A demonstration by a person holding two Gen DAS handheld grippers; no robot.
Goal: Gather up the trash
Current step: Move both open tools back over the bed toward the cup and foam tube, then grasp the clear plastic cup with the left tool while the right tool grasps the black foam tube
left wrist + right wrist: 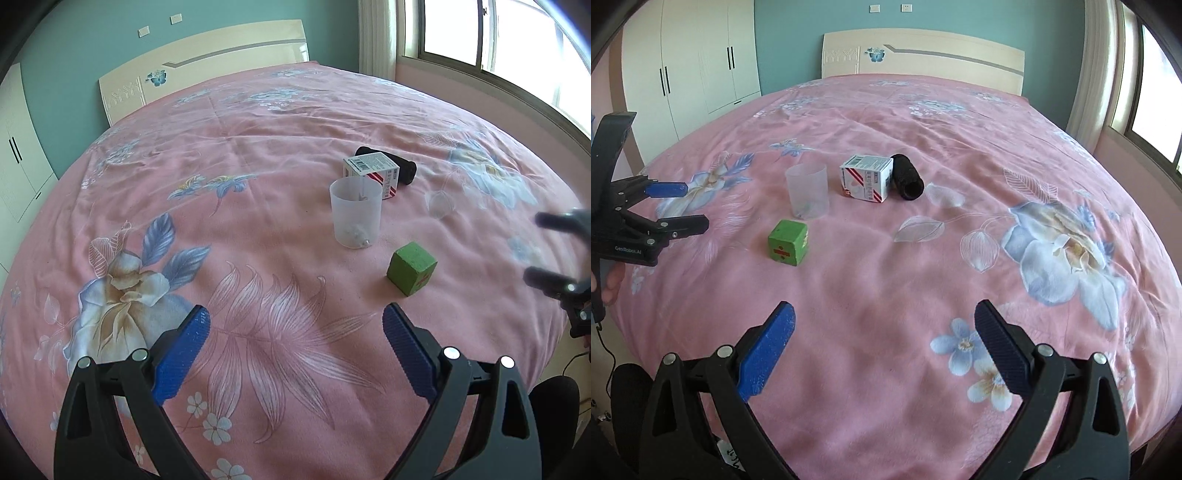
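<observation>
A translucent plastic cup (356, 214) stands upright on the pink floral bedspread (258, 155), with small white scraps at its bottom. Behind it lie a white carton with red stripes (373, 173) and a black cylinder (400, 168) on its side. A green cube (411, 268) sits in front of the cup. The right wrist view shows the cup (807, 192), carton (866, 178), black cylinder (907, 181) and cube (787, 242). My left gripper (295, 325) is open and empty, short of the cube; it also shows in the right wrist view (690, 206). My right gripper (884, 317) is open and empty; it appears blurred at the left wrist view's right edge (546, 251).
A cream headboard (923, 55) stands at the bed's far end. White wardrobes (694, 62) line the left wall. A window (498, 40) with curtains is at the right. A black chair part (554, 398) and a cable sit beyond the bed's near edge.
</observation>
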